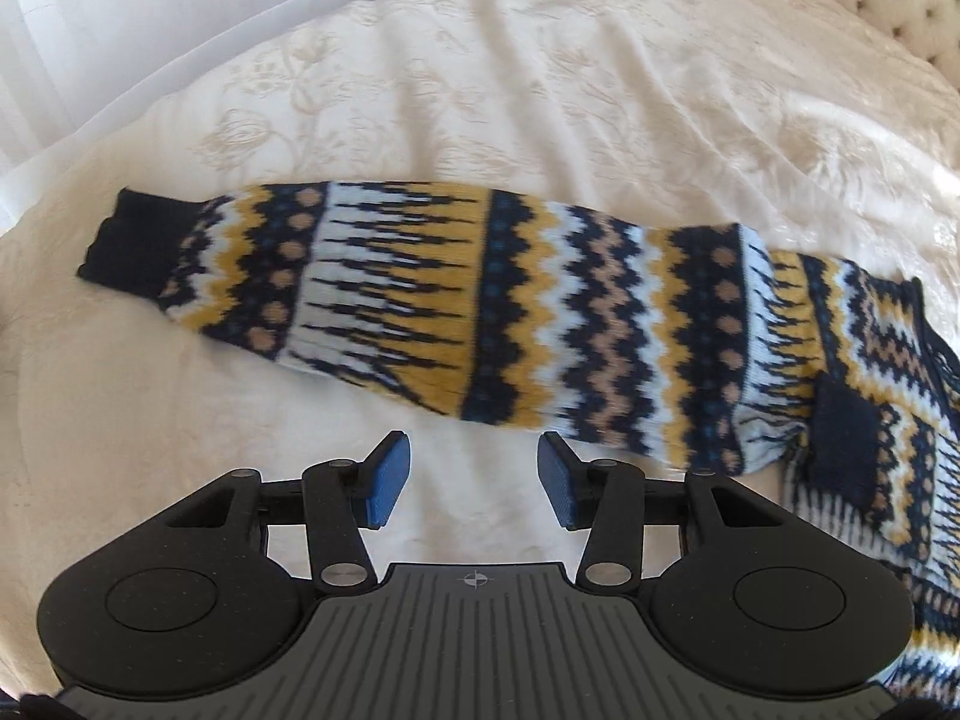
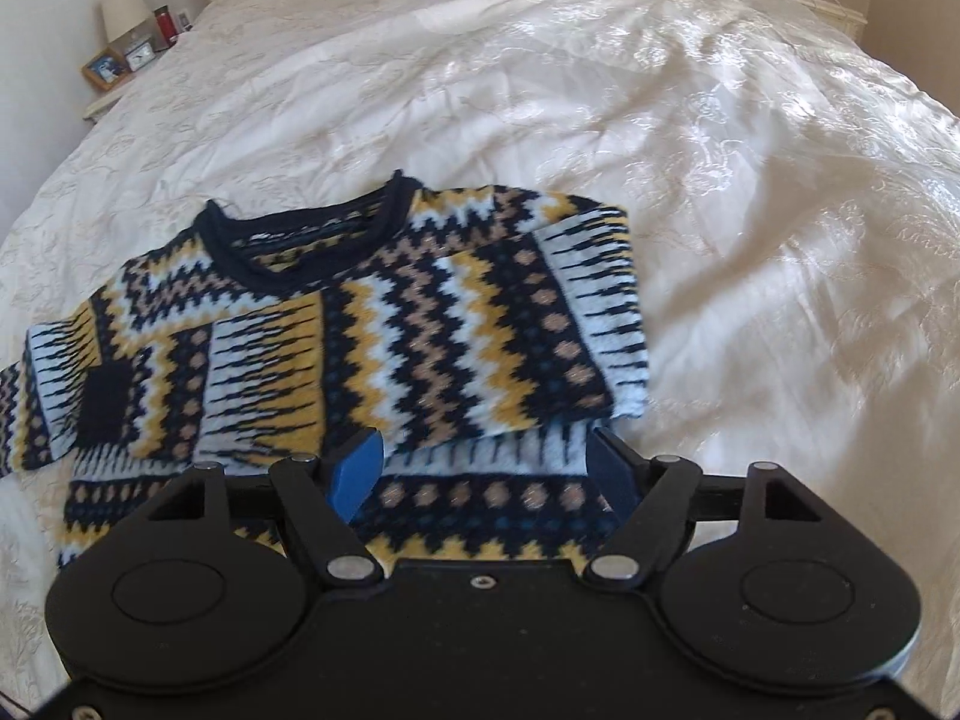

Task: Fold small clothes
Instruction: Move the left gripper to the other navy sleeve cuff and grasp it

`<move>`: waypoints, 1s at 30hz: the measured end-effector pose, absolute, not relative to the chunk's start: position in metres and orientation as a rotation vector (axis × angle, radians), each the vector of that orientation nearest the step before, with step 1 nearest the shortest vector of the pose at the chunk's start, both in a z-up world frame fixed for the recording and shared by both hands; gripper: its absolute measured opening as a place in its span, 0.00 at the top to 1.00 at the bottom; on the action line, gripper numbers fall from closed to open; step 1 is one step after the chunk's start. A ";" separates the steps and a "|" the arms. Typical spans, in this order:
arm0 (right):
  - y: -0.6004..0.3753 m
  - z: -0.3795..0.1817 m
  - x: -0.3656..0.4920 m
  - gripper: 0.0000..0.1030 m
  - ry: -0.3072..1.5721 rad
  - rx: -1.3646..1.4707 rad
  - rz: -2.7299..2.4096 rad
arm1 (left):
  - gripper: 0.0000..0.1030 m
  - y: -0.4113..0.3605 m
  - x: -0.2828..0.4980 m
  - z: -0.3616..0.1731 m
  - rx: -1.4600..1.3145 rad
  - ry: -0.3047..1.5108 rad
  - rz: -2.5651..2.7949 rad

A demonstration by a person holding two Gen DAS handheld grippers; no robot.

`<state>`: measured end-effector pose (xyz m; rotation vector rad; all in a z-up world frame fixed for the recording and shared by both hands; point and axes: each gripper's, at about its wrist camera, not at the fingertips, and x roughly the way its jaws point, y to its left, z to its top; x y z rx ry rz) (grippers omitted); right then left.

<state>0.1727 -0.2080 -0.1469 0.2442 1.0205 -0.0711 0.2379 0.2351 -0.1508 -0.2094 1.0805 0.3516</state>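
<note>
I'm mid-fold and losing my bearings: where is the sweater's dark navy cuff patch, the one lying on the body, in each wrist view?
Left wrist view: the navy cuff patch lies far right, just past the unfolded sleeve.
Right wrist view: the same patch lies at far left, below the neckline.
Shared landmark: the patterned sweater on the white bedspread.

A patterned knit sweater (image 2: pixel 336 336) is seen lying flat on a white bedspread (image 2: pixel 720 180), its navy collar (image 2: pixel 300 234) turned away from the camera. One sleeve (image 2: pixel 480 330) is folded across the chest. The right claw (image 2: pixel 486 468) is held spread wide over the lower part of the sweater, nothing gripped between its blue pads (image 2: pixel 360 471).
</note>
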 end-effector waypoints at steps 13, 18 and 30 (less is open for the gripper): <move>-0.130 -0.138 0.164 0.25 1.046 0.235 0.016 | 0.55 0.367 0.235 -0.148 -0.315 1.000 0.559; -0.113 -0.133 0.167 0.25 1.044 0.225 0.024 | 0.54 0.387 0.244 -0.159 -0.367 0.998 0.568; -0.092 -0.132 0.166 0.25 1.068 0.207 0.039 | 0.80 0.395 0.262 -0.164 -0.361 0.969 0.479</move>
